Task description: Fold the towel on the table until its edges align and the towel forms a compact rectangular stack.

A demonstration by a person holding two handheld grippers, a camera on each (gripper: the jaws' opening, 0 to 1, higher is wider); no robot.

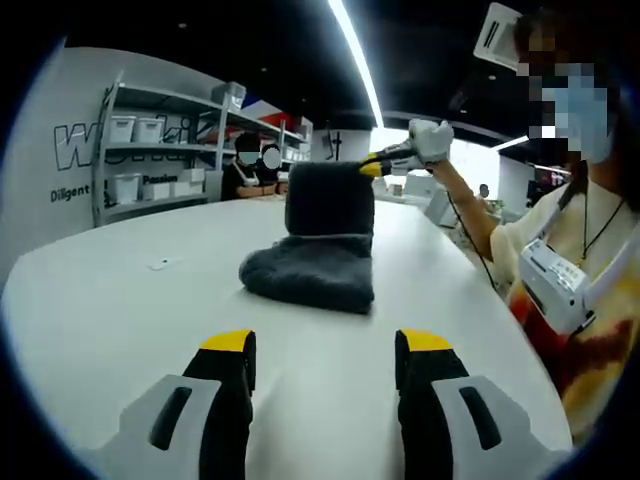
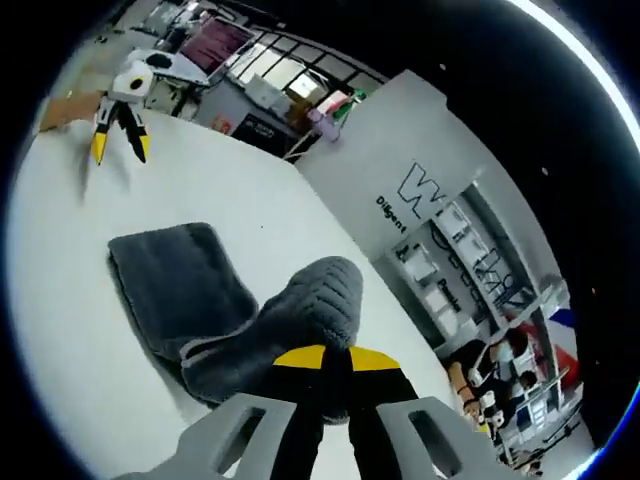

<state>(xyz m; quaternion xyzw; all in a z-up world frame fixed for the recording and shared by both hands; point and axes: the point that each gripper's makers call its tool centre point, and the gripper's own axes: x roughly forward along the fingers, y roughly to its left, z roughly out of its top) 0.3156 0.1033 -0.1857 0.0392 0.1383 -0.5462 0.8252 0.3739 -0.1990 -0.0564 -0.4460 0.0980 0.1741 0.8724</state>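
Left gripper view first: our left claw (image 1: 325,365) sits low at six o'clock, jaws spread wide with nothing between them, hovering over the white counter (image 1: 100,310). Ahead, near the centre, we see the dark grey towel (image 1: 315,265), part lying flat, part lifted upright. At one o'clock the right claw (image 1: 375,165) pinches that raised edge, a gloved hand (image 1: 430,140) behind it, arm stretched out from the person at three o'clock.

The risk, as we judge it: the grip is on one edge only, so the hanging half could sag or twist and land crooked, leaving the edges off line.

Right gripper view now: the right claw (image 2: 335,370) rises from six o'clock, yellow tips pressed together on a thick fold of towel (image 2: 190,280), pointing steeply down at the counter (image 2: 200,180). The rest of the towel lies flat toward nine o'clock. If that pinch slips, the fold drops short. The left claw (image 2: 120,135) waits at eleven o'clock, well apart from the cloth.
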